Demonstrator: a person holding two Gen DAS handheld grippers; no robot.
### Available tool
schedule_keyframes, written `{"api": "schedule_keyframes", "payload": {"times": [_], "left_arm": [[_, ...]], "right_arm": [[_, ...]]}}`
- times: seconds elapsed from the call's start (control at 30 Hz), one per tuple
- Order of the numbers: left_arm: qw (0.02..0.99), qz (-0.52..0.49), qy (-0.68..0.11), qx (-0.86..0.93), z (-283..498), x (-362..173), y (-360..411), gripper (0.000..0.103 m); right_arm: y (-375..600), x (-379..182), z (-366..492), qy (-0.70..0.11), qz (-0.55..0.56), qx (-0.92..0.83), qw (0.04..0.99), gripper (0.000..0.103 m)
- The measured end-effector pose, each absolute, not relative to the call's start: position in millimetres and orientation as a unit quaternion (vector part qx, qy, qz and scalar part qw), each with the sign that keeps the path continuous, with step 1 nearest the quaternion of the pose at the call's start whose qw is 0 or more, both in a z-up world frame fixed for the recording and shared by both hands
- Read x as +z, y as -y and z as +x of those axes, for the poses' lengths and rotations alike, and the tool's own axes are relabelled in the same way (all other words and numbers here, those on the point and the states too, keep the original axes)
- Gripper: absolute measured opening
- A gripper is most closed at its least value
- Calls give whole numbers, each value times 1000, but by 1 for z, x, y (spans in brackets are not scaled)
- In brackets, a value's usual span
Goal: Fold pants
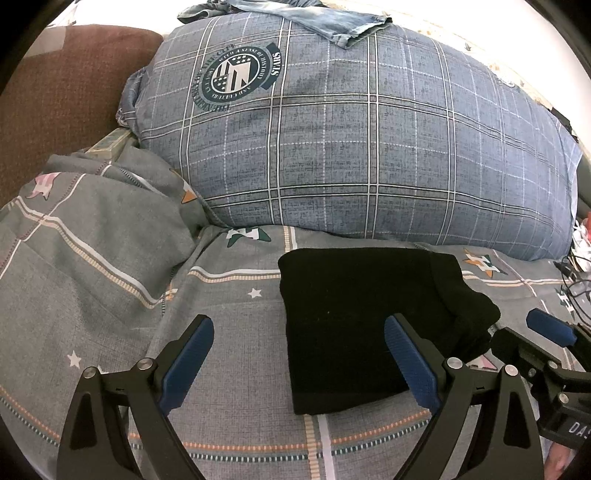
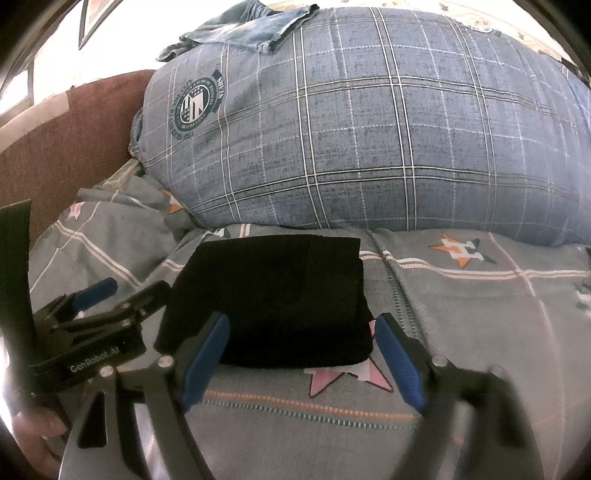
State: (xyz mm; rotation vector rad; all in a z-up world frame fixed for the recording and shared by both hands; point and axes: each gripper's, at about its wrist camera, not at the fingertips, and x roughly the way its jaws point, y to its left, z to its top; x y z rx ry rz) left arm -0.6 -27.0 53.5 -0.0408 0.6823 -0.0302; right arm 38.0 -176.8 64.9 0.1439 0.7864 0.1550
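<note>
The black pants (image 1: 354, 325) lie folded into a compact rectangle on the grey star-print bedsheet (image 1: 229, 354); they also show in the right wrist view (image 2: 273, 302). My left gripper (image 1: 299, 332) is open and empty, its right finger over the pants' near right part, its left finger over the sheet. My right gripper (image 2: 301, 328) is open and empty, its fingers on either side of the pants' near edge. The right gripper shows at the right edge of the left wrist view (image 1: 546, 332), and the left gripper at the left of the right wrist view (image 2: 96, 295).
A large blue plaid pillow (image 1: 369, 140) lies just behind the pants, with folded blue jeans (image 1: 325, 18) on top. A brown headboard (image 1: 62, 96) stands at the left. A bunched grey cover (image 1: 110, 206) lies left of the pants. Cables (image 1: 576, 291) sit at the far right.
</note>
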Motion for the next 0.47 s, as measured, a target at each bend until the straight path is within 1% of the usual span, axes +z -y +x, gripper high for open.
{"api": "schedule_keyframes", "payload": {"times": [0.47], "left_arm": [[946, -8, -322, -22, -10, 54, 28, 95]], "right_arm": [[173, 65, 30, -387, 63, 85, 916, 82]]}}
